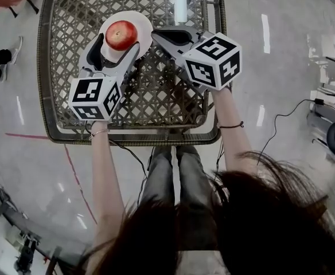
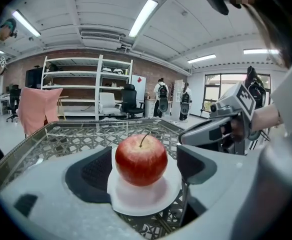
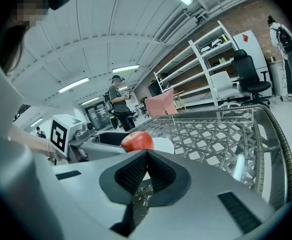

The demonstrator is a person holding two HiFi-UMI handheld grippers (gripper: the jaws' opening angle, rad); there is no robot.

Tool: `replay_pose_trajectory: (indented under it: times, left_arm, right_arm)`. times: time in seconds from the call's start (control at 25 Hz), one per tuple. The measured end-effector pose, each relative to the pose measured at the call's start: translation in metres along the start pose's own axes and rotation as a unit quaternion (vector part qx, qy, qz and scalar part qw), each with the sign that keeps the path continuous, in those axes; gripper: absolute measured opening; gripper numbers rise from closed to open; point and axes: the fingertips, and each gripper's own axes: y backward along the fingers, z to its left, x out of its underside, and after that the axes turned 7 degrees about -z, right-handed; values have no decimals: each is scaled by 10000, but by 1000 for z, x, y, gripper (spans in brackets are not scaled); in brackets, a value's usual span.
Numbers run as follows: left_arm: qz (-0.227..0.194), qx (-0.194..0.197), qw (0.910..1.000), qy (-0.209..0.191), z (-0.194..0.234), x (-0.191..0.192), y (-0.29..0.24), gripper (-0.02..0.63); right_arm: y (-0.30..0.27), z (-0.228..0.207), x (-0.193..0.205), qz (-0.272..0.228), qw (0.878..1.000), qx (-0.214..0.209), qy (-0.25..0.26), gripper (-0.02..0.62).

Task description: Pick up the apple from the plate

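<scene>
The apple (image 1: 121, 35) sat ungripped on its white plate (image 1: 143, 23) at the far side of the lattice worktop (image 1: 156, 99), the left claw (image 1: 117, 48) spread wide around it and the right claw (image 1: 158, 36) closed, empty, just right, so grasp and lift remained.

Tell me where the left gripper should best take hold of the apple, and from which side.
Grip the apple across its widest middle, coming low from the person's side. It stands upright on the plate, stem up, both round flanks free. The open left gripper has a jaw on either side, so closing there should probably do.
</scene>
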Motion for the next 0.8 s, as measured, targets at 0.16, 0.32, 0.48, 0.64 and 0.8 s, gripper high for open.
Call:
replay_pose_trajectory:
  times: [0.16,0.32,0.48,0.64,0.8]
  left_arm:
    - [68,71,9998,-153,1,0,-9,405]
    - [102,104,9997,-206,2,0,-14,411]
    - [112,132,9995,-277,3,0,-18,413]
    - [170,175,9991,-354,2,2,-21,412]
    - [279,210,9983,-474,1,4,-24,411]
  right_arm:
    - [-1,-3,0,6,10000,19,20,9]
    - [-1,-5,0,18,10000,28,17,9]
    - [-1,-6,1,-2,10000,51,22,9]
    - [0,-6,2,-11,10000,71,10,9]
    - [0,-6,3,-8,10000,82,-9,9]
